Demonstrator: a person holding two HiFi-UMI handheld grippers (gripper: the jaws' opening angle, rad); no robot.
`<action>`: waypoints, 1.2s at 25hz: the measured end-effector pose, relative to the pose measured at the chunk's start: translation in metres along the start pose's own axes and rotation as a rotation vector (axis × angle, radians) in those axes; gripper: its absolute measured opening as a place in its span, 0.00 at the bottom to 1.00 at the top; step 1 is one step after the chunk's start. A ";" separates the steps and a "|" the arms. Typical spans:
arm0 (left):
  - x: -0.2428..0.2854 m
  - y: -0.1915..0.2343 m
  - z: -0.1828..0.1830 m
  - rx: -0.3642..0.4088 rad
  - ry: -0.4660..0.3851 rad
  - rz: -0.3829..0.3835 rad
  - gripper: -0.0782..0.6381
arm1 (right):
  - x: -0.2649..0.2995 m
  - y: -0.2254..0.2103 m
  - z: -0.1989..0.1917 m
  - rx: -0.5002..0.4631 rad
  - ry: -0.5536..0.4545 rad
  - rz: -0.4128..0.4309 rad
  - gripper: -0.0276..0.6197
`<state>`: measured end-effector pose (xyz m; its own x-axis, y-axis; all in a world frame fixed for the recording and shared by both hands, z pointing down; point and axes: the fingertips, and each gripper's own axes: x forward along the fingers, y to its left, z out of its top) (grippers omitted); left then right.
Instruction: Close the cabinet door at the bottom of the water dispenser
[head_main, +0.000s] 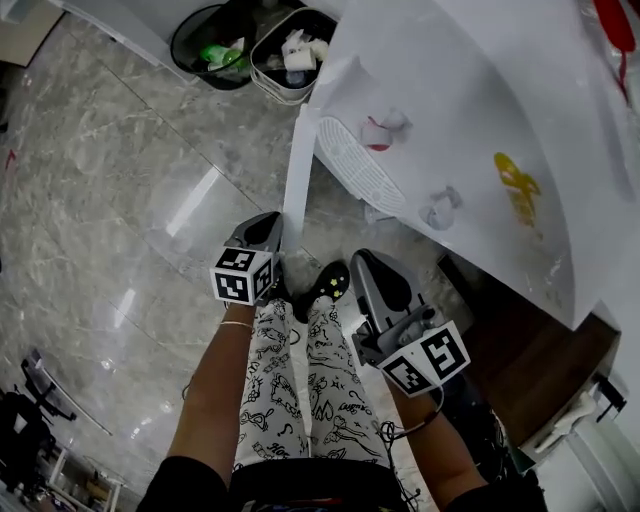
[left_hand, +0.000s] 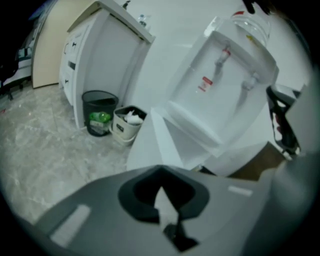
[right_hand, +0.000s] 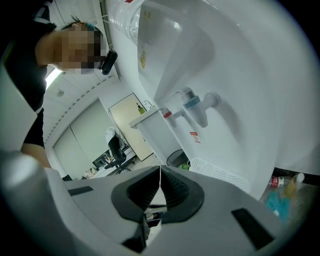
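You are standing at the water dispenser with the task not yet done. The cabinet door at its base is hanging wide open, swung out toward the floor side and showing edge-on from the head view. In the left gripper view the cabinet door is standing out from the body, below the taps.

Left gripper is hovering just beside the door's free edge. Whether it is touching, I cannot tell. Its jaws are pressed together with nothing between them. Right gripper is hanging in front of the base, jaws likewise closed and empty.

What is left, by my reading, is the whole push: getting a gripper on the door's outer face and swinging it home.

A black bin and a white bin are sitting beyond the door, out of its closing path. Your shoe is planted near the door's lower edge and is likely blocking the swing.
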<state>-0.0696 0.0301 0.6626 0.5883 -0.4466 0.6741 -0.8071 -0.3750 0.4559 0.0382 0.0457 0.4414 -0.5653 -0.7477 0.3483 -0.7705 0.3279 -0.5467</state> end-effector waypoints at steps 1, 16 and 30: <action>0.006 -0.010 -0.004 -0.023 -0.004 0.000 0.10 | -0.003 -0.001 -0.002 -0.001 0.003 0.004 0.07; 0.104 -0.104 0.010 -0.032 -0.053 -0.143 0.10 | -0.051 -0.013 0.027 -0.010 -0.113 0.141 0.07; 0.116 -0.132 0.019 -0.008 -0.061 -0.209 0.10 | -0.062 -0.026 0.037 0.027 -0.169 0.126 0.07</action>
<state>0.1063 0.0130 0.6695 0.7444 -0.4080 0.5285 -0.6677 -0.4582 0.5867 0.1041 0.0621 0.4065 -0.5978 -0.7885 0.1446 -0.6873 0.4114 -0.5987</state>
